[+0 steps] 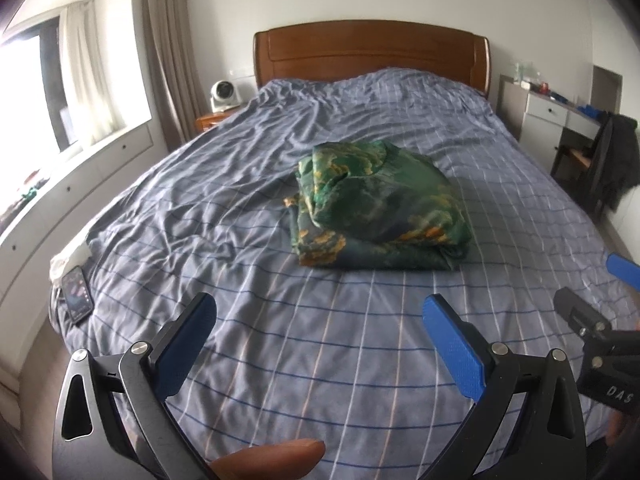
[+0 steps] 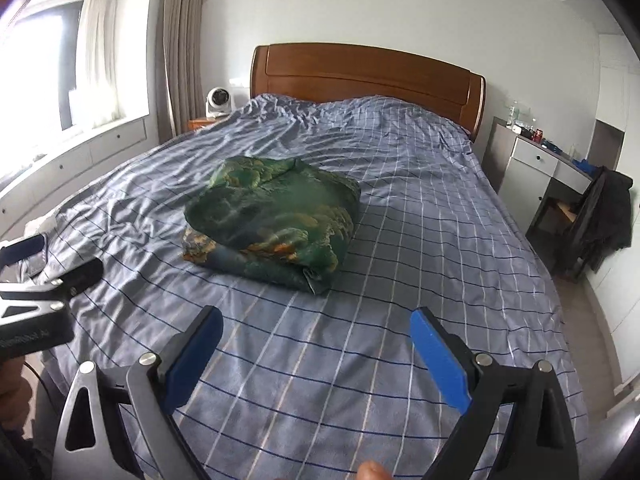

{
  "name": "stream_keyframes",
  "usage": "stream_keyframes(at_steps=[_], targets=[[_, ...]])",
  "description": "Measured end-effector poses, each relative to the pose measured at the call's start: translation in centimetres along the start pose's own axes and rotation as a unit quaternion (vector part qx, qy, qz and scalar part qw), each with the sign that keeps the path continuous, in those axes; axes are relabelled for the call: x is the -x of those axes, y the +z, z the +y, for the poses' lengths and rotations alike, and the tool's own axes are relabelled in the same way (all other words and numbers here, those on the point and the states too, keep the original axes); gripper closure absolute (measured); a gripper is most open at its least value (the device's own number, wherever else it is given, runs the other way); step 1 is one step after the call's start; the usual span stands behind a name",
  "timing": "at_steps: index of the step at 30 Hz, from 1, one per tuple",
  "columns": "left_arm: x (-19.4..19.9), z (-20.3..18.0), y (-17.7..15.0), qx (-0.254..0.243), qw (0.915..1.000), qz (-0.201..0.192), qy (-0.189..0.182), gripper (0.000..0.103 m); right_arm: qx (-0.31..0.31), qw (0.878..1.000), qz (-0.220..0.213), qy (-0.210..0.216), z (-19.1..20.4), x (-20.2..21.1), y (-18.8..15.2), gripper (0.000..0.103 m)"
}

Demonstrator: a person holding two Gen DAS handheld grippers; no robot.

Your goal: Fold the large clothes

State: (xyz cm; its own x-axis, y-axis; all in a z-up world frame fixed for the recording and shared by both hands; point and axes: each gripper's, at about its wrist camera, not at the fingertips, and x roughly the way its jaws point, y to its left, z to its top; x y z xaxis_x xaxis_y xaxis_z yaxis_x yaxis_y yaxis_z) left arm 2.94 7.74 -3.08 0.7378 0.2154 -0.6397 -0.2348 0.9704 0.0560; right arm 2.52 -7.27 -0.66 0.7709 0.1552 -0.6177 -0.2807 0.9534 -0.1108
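blue-padded and gaping wide, the left tool and right tool are hovering empty over the bed; beyond them the green garment is lying mid-bed, well apart, loosely bundled, likely light, limp and slippery, so pinching a hem corner at its near edge is looking safest.

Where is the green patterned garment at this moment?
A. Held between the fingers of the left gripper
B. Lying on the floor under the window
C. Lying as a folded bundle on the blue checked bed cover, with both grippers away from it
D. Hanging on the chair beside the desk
C: the green patterned garment lies bundled on the bed cover, and the left gripper and right gripper are both open and empty, short of it.
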Motion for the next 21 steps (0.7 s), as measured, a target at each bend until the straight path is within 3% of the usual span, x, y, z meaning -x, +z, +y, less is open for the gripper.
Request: stream_keyframes(at_steps=[4,21], targets=[[-0.13,-0.28,-0.07,0.001,1.0,0.004,-0.003,0.0,-0.001,1.0,0.017,0.0,-0.04,-0.42,-0.5,0.007],[-0.2,-0.29,-0.25,-0.001,1.0,0.006,-0.004,0.0,0.008,1.0,0.017,0.0,0.67,0.41,-0.47,0.007]])
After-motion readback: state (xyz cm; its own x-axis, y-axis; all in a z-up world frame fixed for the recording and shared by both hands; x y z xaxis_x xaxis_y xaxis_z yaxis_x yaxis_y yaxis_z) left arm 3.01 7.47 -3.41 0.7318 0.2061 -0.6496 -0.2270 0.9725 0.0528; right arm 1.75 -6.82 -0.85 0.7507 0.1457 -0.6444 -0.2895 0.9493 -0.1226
